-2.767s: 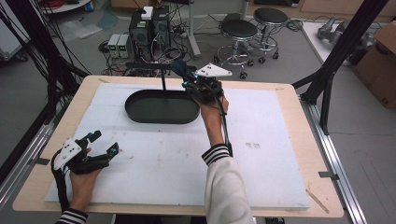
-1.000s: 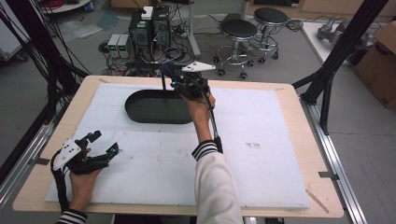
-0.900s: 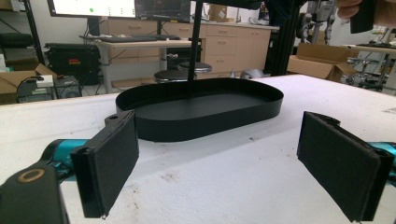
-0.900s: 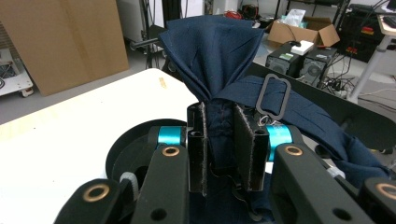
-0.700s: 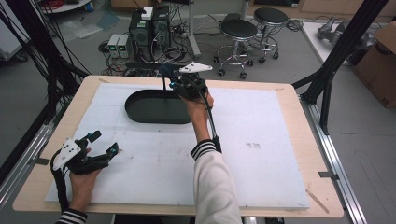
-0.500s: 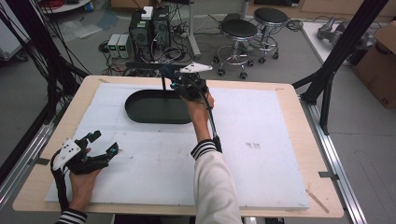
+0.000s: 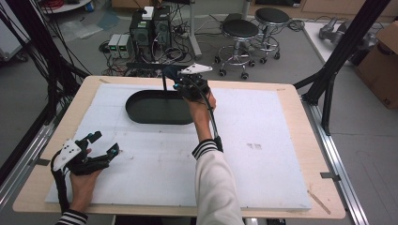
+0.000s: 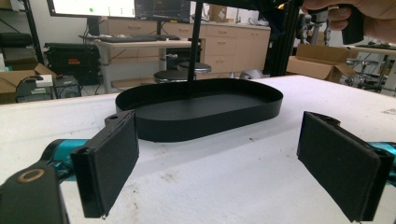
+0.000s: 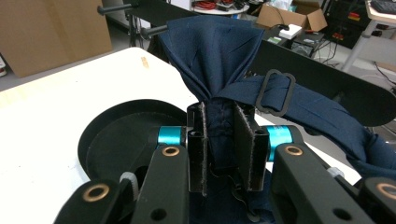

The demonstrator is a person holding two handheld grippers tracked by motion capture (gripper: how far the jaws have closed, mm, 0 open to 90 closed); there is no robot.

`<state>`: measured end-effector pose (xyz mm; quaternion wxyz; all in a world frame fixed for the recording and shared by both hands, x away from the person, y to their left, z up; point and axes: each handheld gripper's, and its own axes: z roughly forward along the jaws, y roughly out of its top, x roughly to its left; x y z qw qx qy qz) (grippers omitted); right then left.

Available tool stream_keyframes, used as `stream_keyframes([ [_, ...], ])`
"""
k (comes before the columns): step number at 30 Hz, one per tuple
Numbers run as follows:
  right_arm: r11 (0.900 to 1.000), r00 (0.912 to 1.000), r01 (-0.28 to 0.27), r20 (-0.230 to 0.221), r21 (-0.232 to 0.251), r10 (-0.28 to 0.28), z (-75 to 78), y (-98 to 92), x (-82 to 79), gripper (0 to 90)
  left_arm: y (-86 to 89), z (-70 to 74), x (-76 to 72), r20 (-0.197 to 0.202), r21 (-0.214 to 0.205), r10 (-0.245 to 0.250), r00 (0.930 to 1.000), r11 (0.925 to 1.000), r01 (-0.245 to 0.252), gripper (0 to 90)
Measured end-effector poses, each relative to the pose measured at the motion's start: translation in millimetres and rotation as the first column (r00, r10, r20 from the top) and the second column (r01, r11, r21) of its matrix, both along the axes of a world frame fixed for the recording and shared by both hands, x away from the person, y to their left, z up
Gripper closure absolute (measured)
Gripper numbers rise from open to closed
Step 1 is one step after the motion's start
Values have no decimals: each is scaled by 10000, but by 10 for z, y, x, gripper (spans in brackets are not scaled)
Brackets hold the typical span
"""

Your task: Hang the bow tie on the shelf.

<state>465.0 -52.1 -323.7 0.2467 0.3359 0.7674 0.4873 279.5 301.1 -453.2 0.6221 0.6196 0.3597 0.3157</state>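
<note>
The right tool [image 9: 219, 144] is clamped on a bunched fold of dark blue cloth [image 9: 219, 51], which fans out above its pads; a black strap ring [image 9: 275, 93] lies on the cloth just beside them. In the high view this tool [image 7: 180, 84] hangs over the far right end of the black oval tray [image 7: 155, 110], the chosen landmark. The left tool [image 7: 101, 145], jaws wide apart with nothing between them, rests on the table [image 7: 263, 140] well apart from the tray, toward the person's side.
</note>
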Motion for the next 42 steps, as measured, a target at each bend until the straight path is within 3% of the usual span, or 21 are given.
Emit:
stream_keyframes([
  [11,9998,9998,192,-72,-97,-193,-78,10,68,761,1,0,-1,-7,-1,-13,10000,10000,13,132],
  [17,9995,9993,302,228,-16,-302,-76,-13,88,761,3,0,0,-20,-20,-10,10000,10000,10,132],
  [31,9997,9998,153,153,-179,-151,-67,25,60,761,0,0,-1,-11,9,-8,10000,10000,8,132],
  [42,10000,9986,10,529,7,-11,-11,61,15,761,0,-1,1,12,-12,-7,10000,10000,7,132],
])
